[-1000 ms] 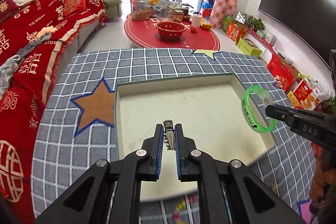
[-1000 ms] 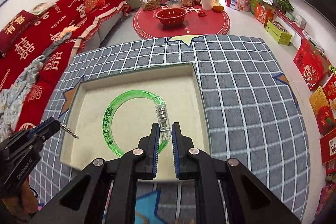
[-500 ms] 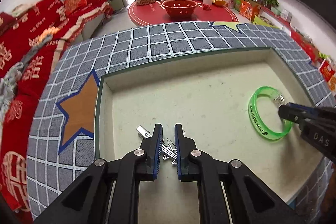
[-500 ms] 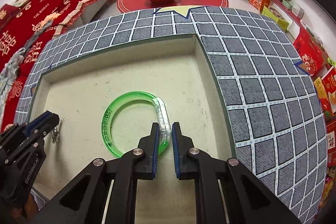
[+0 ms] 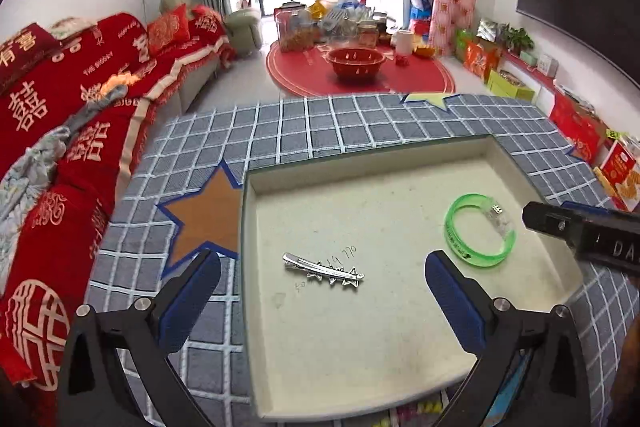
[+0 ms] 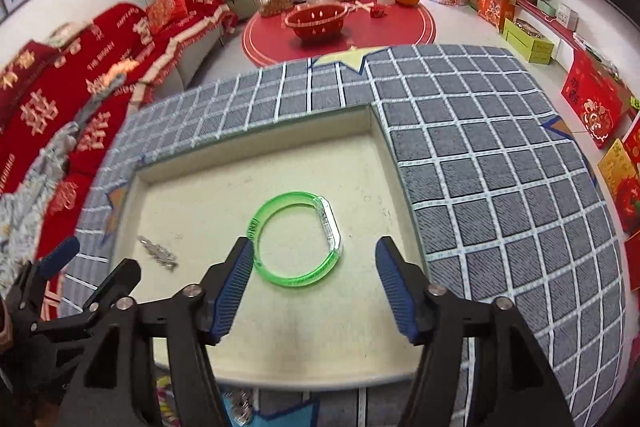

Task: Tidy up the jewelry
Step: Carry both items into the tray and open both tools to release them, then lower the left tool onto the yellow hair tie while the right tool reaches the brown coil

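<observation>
A shallow cream tray [image 5: 360, 387] [image 6: 256, 139] sits on a grey checked cloth. A silver hair clip [image 5: 323, 271] lies flat on the tray floor at the left; it also shows in the right wrist view [image 6: 157, 252]. A green bracelet [image 5: 480, 230] [image 6: 298, 239] with a clear clasp lies flat at the right. My left gripper [image 5: 320, 291] is open wide and empty, just above and behind the clip. My right gripper [image 6: 314, 267] is open wide and empty, just behind the bracelet. Its body shows in the left wrist view [image 5: 580, 231].
The grey checked cloth [image 6: 500, 187] with star patches covers the table around the tray. A red sofa [image 5: 60, 147] stands to the left. A round red table [image 5: 360, 75] with a red bowl and jars stands beyond. Boxes line the right wall.
Both grippers opened and pulled back. The hair clip left my left gripper and lies on the tray floor. The bracelet left my right gripper and lies flat in the tray.
</observation>
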Demonstrator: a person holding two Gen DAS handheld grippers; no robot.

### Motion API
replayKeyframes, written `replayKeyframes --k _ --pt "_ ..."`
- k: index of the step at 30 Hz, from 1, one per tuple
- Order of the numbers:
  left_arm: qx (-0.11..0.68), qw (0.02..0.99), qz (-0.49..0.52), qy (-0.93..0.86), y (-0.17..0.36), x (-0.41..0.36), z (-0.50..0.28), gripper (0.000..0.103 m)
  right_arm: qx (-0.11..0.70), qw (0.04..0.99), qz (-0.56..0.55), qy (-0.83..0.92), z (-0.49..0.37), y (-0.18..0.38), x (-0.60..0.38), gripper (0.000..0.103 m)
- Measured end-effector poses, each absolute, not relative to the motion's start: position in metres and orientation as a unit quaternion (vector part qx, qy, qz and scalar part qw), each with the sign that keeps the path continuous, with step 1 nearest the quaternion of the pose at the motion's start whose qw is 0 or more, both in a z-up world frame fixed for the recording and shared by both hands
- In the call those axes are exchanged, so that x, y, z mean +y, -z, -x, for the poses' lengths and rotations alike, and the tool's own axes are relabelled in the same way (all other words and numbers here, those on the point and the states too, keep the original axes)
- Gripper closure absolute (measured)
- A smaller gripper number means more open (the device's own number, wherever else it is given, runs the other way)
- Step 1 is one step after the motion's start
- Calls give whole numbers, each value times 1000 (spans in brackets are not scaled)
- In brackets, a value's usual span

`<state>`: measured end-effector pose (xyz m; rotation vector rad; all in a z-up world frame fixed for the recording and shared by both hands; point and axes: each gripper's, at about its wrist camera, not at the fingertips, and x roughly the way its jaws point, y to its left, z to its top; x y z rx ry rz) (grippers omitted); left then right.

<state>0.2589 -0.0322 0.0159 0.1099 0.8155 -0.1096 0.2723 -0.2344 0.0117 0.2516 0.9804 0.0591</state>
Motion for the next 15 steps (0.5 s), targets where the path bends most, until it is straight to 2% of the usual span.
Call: replayKeyframes --k 3,10,15 --pt "388 918 -44 61 -28 -23 -235 0 446 883 -141 -35 -247 -29 -241 21" --pt "394 916 1 75 -35 1 -177 0 402 895 -184 -61 -182 -53 -246 15" --pt "407 908 -9 98 -24 4 -138 0 374 900 -212 -62 -138 -56 -252 15"
